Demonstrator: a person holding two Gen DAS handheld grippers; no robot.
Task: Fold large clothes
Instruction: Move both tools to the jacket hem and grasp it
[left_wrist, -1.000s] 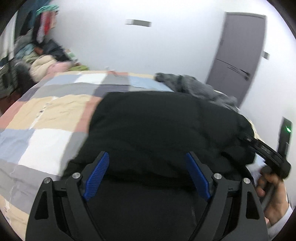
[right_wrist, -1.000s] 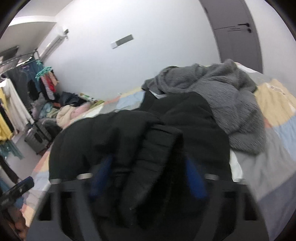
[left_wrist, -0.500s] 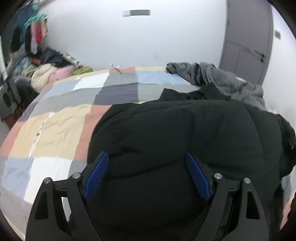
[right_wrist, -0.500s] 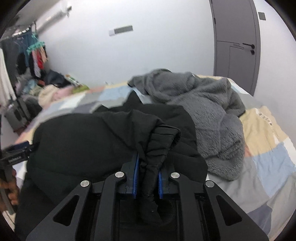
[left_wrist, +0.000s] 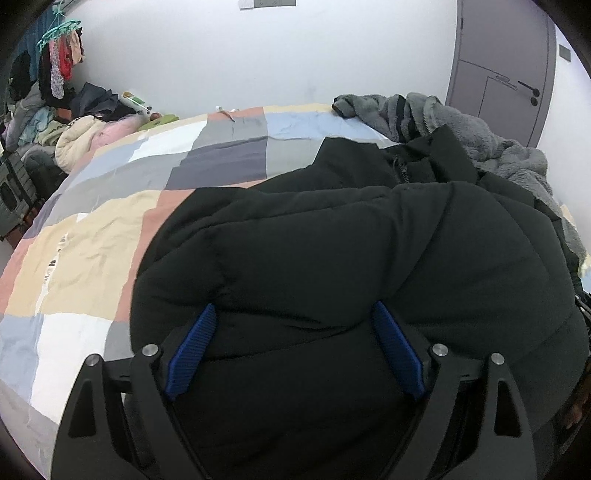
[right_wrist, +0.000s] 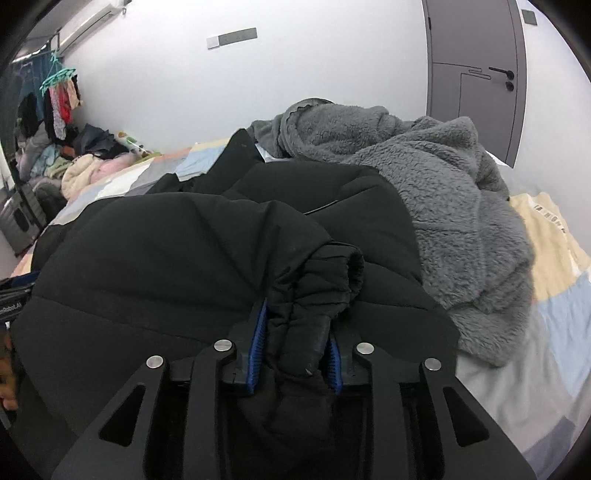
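A black puffer jacket (left_wrist: 332, 240) lies bunched on the patchwork bed cover (left_wrist: 110, 221). My left gripper (left_wrist: 293, 306) has its jaws wide, opening a little, around a thick fold of the jacket's body. The padding fills the gap and presses on both blue pads (left_wrist: 192, 347). My right gripper (right_wrist: 295, 325) has the jacket's sleeve (right_wrist: 295, 332) between its pads. The elastic cuff (right_wrist: 328, 273) sticks out beyond them. Its jaws are opening, and the pads still touch the sleeve. The jacket's body (right_wrist: 166, 251) spreads to the left of the right gripper.
A grey fleece garment (right_wrist: 424, 177) is heaped on the bed to the right of and behind the jacket. A pile of clothes (left_wrist: 74, 122) and hanging laundry stand past the bed's far left corner. A grey door (left_wrist: 498, 74) is at the back right.
Both grippers have sunk toward the bed with the jacket. The right jaws closed tightly on the sleeve half a second ago and now stand a little wider. The left grip looks unchanged.
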